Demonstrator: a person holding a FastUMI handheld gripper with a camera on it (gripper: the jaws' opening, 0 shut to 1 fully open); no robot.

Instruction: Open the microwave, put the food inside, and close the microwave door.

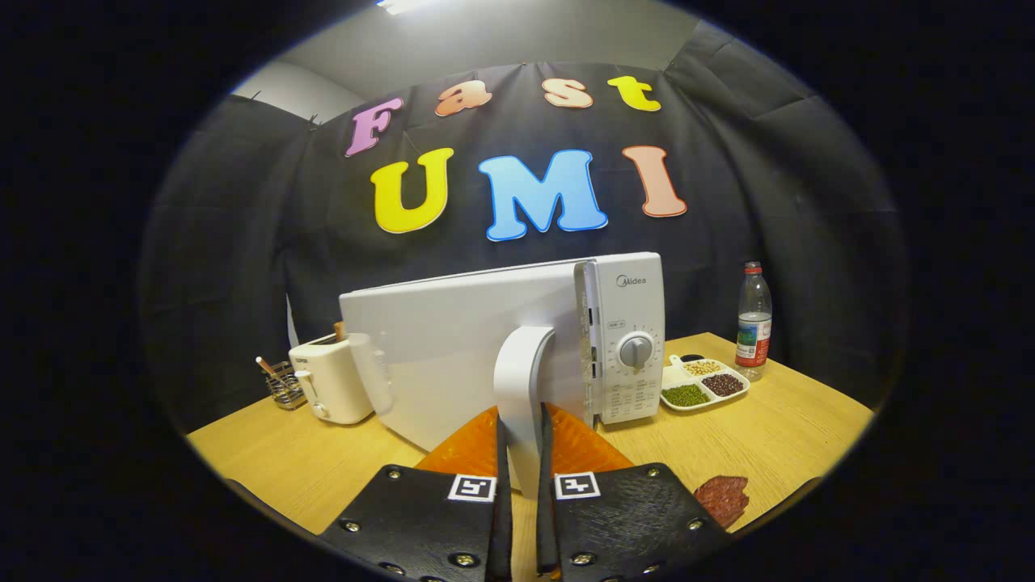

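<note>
On the bench (pixel 283 461), just ahead of the camera: a white microwave (pixel 631 339) with its door (pixel 453 356) swung part-way open.
Fingers: the gripper (pixel 524 453) has its fingers nearly together, one on each side of the door handle (pixel 521 388), with no gap visible between them and it; they appear clamped on the handle.
Handle: a white curved bar standing upright on the free edge of the door, rising from between the fingers.
Door: its outer face is angled toward the camera, hinged on the far left side, hiding the cavity behind it.
Control panel: just right of the handle, with a round dial (pixel 635 352) at its middle.
Food: a dark reddish slice of meat (pixel 724 497) lies flat on the bench, right of the fingers and apart from them, in front of the microwave's control side.
Divided dish: a white tray (pixel 675 378) sits right of the microwave; its compartments hold green beans (pixel 686 394), dark red beans (pixel 723 384) and pale beans (pixel 702 367), with one more small compartment at the back that is too small to make out.
Bottle: a clear plastic bottle (pixel 754 322) with a red cap stands upright just behind the tray.
Toaster: a white toaster (pixel 330 380) stands left of the door.
Wire basket: a small metal basket (pixel 283 386) just left of the toaster holds some utensils.
</note>
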